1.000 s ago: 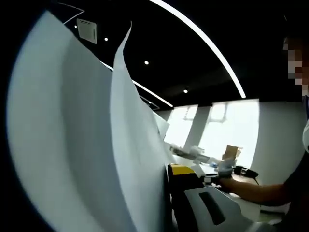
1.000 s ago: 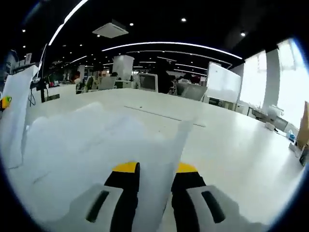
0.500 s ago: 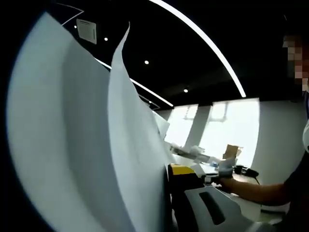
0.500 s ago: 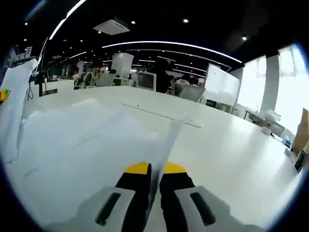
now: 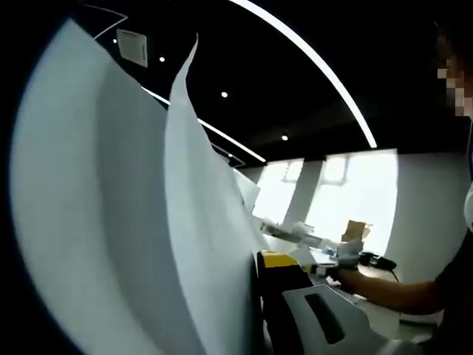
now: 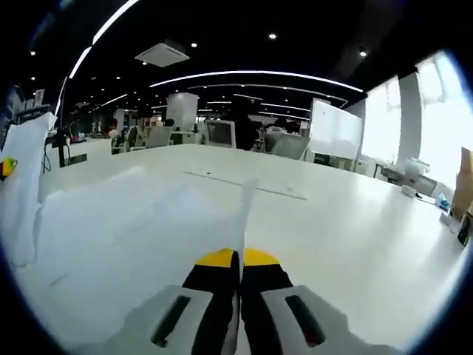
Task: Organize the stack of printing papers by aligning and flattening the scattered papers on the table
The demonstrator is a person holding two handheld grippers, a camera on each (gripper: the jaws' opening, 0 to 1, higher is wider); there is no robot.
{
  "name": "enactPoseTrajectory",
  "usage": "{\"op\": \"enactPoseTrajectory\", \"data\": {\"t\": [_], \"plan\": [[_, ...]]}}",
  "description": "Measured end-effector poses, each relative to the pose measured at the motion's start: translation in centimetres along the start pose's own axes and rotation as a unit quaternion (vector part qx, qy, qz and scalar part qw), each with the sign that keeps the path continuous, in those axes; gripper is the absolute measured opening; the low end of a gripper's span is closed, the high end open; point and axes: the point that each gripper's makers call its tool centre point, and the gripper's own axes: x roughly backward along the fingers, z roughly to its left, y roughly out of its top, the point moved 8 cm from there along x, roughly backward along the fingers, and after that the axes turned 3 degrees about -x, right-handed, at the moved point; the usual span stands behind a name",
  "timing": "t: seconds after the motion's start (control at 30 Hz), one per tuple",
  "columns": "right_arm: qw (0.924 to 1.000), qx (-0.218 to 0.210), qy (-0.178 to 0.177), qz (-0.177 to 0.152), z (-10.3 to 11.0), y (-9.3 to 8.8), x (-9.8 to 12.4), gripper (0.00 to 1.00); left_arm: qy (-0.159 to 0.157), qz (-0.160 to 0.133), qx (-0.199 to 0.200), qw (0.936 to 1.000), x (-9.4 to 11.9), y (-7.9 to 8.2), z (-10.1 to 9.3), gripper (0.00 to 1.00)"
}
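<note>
A: In the left gripper view, what can you make out?

B: Mostly curled printing papers point(image 5: 111, 222), raised on edge and covering the near finger. One yellow-tipped finger point(image 5: 284, 285) of the left gripper point(image 5: 255, 296) shows, pressed against the sheets; I cannot tell how the pair stands. Right of it a person's forearm point(image 5: 384, 290) reaches over a far desk.

A: And the right gripper view?

B: The left gripper's yellow tip point(image 6: 7, 167) holds the sheets up at the far left edge. The spread papers point(image 6: 126, 222) lie flat on the white tabletop point(image 6: 355, 222). The right gripper point(image 6: 238, 260) has its fingers pressed together on one upturned sheet edge point(image 6: 246, 203). Rightward the tabletop is open.
</note>
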Motion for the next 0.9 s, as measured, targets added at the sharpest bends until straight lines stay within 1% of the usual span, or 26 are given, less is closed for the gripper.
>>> {"op": "enactPoseTrajectory", "data": {"t": [0.23, 0.43, 0.63, 0.73, 0.83, 0.9], "plan": [[1.0, -0.008, 0.003, -0.002, -0.2, 0.1, 0.1, 0.0, 0.001, -0.003, 0.002, 1.0, 0.0, 0.0, 0.0, 0.08], [0.9995, -0.029, 0.006, -0.01, -0.7, 0.2, 0.5, 0.0, 0.001, 0.0, -0.001, 1.0, -0.1, 0.0, 0.0, 0.08], [0.9992, -0.036, 0.004, -0.016, -1.0, 0.4, 0.8, 0.0, 0.002, 0.0, 0.0, 1.0, -0.1, 0.0, 0.0, 0.08], [0.9987, -0.046, 0.006, -0.02, -1.2, 0.4, 1.0, 0.0, 0.002, 0.001, -0.001, 1.0, -0.1, -0.1, 0.0, 0.08], [0.9963, -0.08, 0.019, -0.025, -1.2, 0.6, 1.4, 0.0, 0.002, 0.002, -0.003, 1.0, -0.1, -0.1, 0.0, 0.08], [0.9954, -0.091, 0.018, -0.025, -1.5, 0.6, 1.6, 0.0, 0.002, 0.002, -0.003, 1.0, -0.1, -0.1, 0.0, 0.08]]}}
